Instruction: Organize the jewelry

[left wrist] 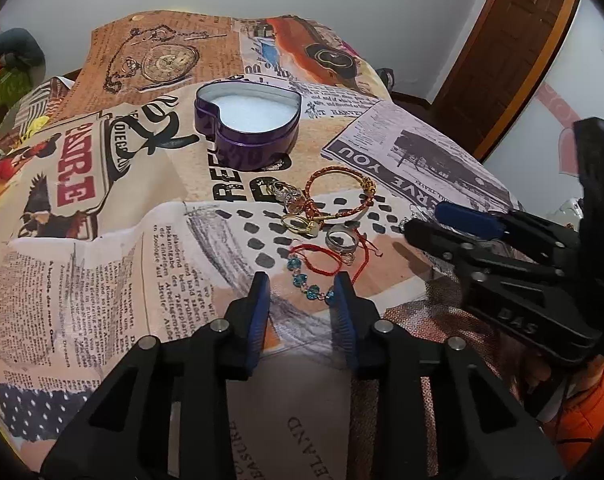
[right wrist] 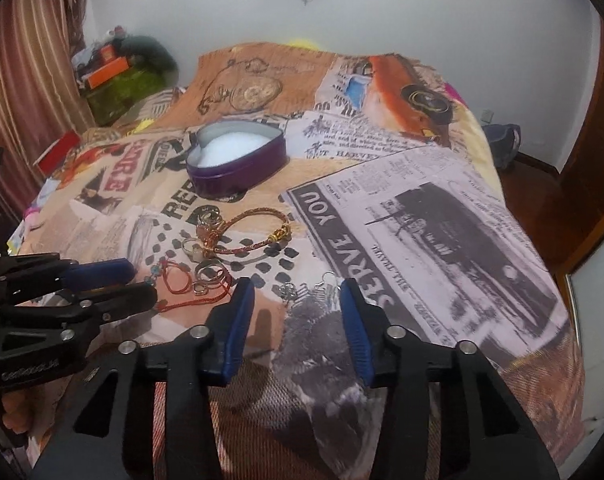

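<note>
Both sets of tongs hang spread and empty over the bed: the left tongs (left wrist: pixel 302 284) straddle the blue bead bracelet (left wrist: pixel 302 278), likely lining up a pick. The right tongs (right wrist: pixel 298 292) sit just short of small silver earrings (right wrist: pixel 302 289), blurry here. Beyond both, the heart tin (left wrist: pixel 249 120) waits open to receive the pile of rings (left wrist: pixel 326 224), tangled and hard to count.

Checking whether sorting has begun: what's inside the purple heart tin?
The purple heart tin shows only a white pad filling it, with no jewelry on top. Anything beneath the pad is covered.
</note>
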The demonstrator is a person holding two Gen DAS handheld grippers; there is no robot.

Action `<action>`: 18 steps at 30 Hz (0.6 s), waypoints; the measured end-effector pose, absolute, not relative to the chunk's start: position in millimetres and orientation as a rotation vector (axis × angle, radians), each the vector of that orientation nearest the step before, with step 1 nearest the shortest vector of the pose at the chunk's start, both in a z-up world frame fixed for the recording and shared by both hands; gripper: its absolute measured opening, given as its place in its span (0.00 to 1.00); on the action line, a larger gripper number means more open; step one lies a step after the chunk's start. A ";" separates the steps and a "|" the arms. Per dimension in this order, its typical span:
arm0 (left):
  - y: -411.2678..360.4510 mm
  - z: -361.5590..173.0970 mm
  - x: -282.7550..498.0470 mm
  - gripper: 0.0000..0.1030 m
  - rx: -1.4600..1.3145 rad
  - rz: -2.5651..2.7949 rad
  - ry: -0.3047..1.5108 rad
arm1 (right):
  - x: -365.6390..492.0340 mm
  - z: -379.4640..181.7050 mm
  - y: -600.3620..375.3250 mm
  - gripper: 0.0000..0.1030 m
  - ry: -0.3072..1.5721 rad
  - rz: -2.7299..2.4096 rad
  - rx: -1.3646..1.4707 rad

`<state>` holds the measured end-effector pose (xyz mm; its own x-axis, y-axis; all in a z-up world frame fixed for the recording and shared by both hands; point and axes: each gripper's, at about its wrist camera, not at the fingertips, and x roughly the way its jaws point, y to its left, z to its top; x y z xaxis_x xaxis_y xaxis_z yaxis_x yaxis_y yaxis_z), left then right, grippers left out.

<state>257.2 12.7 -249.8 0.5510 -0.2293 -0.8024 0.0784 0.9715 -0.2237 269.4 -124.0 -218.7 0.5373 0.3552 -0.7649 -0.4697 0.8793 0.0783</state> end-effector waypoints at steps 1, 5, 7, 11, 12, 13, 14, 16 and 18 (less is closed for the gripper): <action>12.4 -250.6 257.4 0.27 -0.171 -0.184 0.972 | 270.7 -220.4 -123.4 0.36 0.883 0.494 -0.144; 13.2 -253.6 257.5 0.13 -0.179 -0.166 0.960 | 277.3 -228.5 -123.3 0.35 0.921 0.505 -0.131; 13.3 -254.3 257.6 0.11 -0.182 -0.163 0.955 | 278.3 -231.0 -124.7 0.34 0.931 0.505 -0.117; 13.7 -254.0 256.1 0.10 -0.183 -0.159 0.943 | 279.0 -232.5 -123.4 0.32 0.931 0.494 -0.130; 14.1 -253.7 255.6 0.10 -0.184 -0.157 0.940 | 279.2 -232.9 -123.0 0.30 0.929 0.490 -0.137; 14.3 -253.5 254.8 0.06 -0.186 -0.156 0.937 | 279.3 -233.2 -122.4 0.27 0.928 0.483 -0.145; 15.3 -252.6 254.1 0.00 -0.189 -0.154 0.931 | 279.8 -233.7 -121.7 0.25 0.927 0.477 -0.154; 17.5 -252.6 252.9 0.00 -0.195 -0.138 0.928 | 281.7 -234.5 -121.5 0.17 0.928 0.471 -0.160; 22.9 -252.9 251.8 0.00 -0.218 -0.121 0.923 | 282.6 -234.0 -122.4 0.12 0.929 0.473 -0.157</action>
<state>251.8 22.9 -252.9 0.5989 -0.1961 -0.7765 0.0100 0.9713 -0.2375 282.6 -122.4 -234.0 0.5053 0.3234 -0.8001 -0.4564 0.8870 0.0704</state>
